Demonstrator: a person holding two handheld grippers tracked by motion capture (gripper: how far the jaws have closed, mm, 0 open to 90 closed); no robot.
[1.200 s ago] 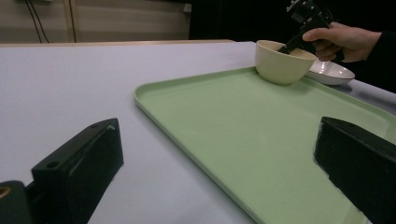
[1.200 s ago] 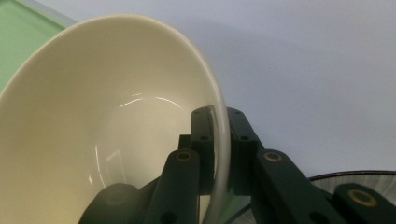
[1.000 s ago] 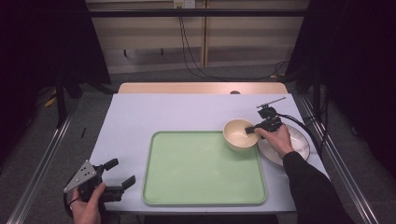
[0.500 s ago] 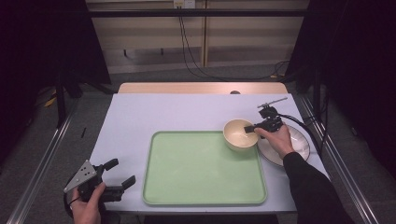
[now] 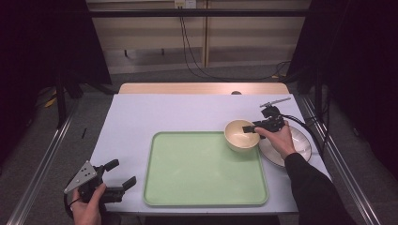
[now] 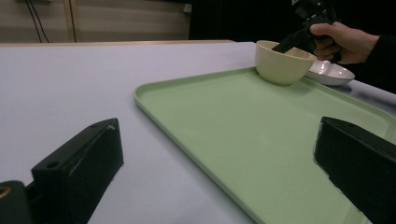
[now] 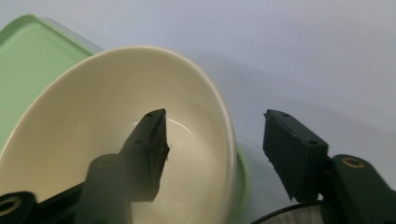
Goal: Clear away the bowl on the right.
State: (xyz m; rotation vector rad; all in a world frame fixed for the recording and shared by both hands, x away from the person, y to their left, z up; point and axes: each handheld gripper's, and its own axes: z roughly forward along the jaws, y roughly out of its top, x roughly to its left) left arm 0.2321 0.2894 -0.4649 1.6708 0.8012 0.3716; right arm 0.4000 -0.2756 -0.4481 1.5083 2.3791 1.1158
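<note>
The bowl (image 5: 241, 136) sits on the tray's (image 5: 205, 197) far right corner with its rim between the right gripper's (image 7: 212, 149) parted jaws, apparently not yet pinched, while the left gripper (image 5: 112, 180) rests spread and empty, well apart.

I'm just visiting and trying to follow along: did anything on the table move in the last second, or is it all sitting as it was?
Nothing visibly changed. The right gripper stays at the cream bowl on the green tray's far right corner, one jaw inside the rim and one outside, still apart. The left gripper waits open near the table's front left corner, and the white plate lies beside the tray.
</note>
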